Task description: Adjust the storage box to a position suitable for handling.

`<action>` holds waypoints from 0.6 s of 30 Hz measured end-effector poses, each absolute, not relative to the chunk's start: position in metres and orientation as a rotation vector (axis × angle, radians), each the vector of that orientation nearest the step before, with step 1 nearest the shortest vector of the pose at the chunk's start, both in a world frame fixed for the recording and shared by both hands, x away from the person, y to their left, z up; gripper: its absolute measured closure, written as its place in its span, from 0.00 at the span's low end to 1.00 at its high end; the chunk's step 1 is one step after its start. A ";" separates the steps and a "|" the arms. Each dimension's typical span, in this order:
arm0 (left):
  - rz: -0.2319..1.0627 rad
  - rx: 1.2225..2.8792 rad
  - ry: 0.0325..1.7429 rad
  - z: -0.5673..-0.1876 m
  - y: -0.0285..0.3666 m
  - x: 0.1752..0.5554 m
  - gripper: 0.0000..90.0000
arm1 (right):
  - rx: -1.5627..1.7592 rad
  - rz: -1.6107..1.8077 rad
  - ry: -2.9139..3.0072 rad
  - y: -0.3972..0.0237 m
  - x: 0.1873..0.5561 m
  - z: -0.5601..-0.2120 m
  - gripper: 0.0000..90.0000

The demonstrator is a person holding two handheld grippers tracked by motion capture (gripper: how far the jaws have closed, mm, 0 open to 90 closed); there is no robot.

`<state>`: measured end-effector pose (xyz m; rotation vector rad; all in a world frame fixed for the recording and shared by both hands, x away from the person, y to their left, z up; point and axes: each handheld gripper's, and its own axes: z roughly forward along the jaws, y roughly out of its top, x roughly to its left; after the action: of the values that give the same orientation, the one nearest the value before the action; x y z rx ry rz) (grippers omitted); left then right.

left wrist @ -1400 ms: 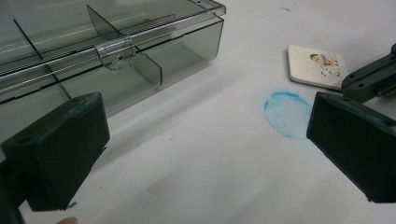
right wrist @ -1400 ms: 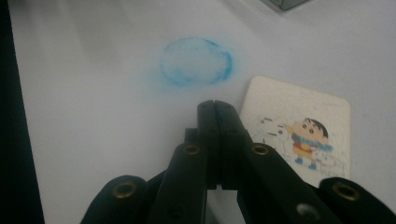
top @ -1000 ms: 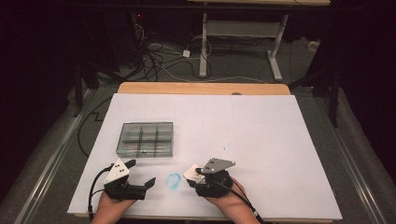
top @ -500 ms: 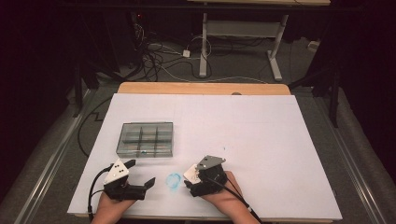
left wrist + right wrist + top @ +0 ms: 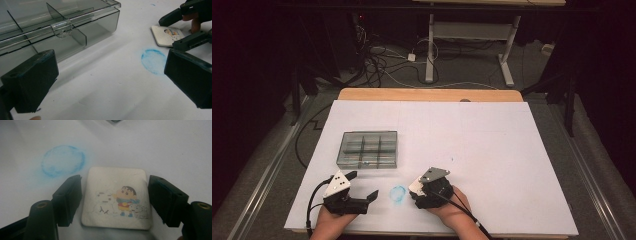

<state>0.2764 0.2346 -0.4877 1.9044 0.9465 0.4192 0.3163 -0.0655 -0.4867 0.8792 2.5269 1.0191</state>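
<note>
Tongs first: right gripper [image 5: 113,197] straddles a small white square card with a cartoon print [image 5: 116,197], jaws just closing yet not touching it, likely lining up a pickup. Card lies flat on white table sheet [image 5: 492,145] beside blue smudge [image 5: 62,160]. Left gripper [image 5: 110,82] gapes empty near smoky clear plastic compartment box [image 5: 62,27].

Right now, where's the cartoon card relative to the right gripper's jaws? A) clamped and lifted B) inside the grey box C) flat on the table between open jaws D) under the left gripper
C: in the right gripper view the cartoon card lies flat on the white table, with the right gripper straddling it, a gap showing at each pad.
</note>
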 end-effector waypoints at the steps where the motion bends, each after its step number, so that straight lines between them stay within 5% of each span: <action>1: 0.421 1.903 0.946 -0.488 0.235 0.276 0.00 | 0.879 1.019 2.526 -0.066 0.317 -0.487 0.36; 18: 0.419 1.894 0.946 -0.488 0.235 0.276 0.00 | 0.858 1.029 2.540 -0.069 0.319 -0.485 0.38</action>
<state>0.2761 0.2351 -0.4876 1.8941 0.9464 0.4187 0.3191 -0.0688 -0.4855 0.8577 2.5404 1.0292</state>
